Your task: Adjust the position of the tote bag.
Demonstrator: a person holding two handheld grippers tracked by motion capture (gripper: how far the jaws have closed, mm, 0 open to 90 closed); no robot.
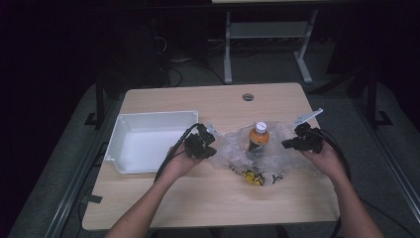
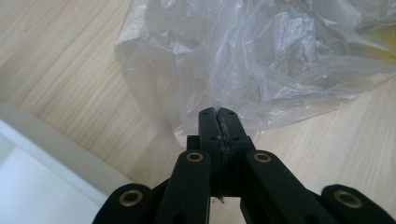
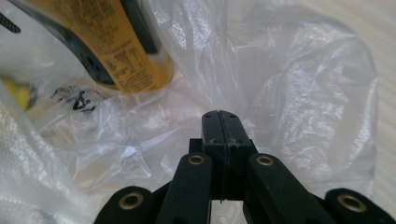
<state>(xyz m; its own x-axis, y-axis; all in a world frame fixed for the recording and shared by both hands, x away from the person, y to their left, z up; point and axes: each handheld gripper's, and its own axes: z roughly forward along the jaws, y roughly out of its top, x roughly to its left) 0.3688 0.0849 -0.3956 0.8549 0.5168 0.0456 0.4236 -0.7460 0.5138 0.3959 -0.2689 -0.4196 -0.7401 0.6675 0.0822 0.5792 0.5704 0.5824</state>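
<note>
The wooden table (image 1: 208,198) carries everything. At 9 o'clock of its centre lies your white tray (image 1: 130,157). At 3 o'clock of the tray sits the clear plastic bag (image 1: 233,146), crumpled, with an orange bottle (image 1: 258,137) standing upright within it. Your left gripper (image 1: 209,145) pinches the bag's 9 o'clock edge, fingers (image 2: 209,128) closed on the film. Your right gripper (image 1: 288,144) has its fingers (image 3: 212,128) closed at the bag's 3 o'clock edge, with film between them.
</note>
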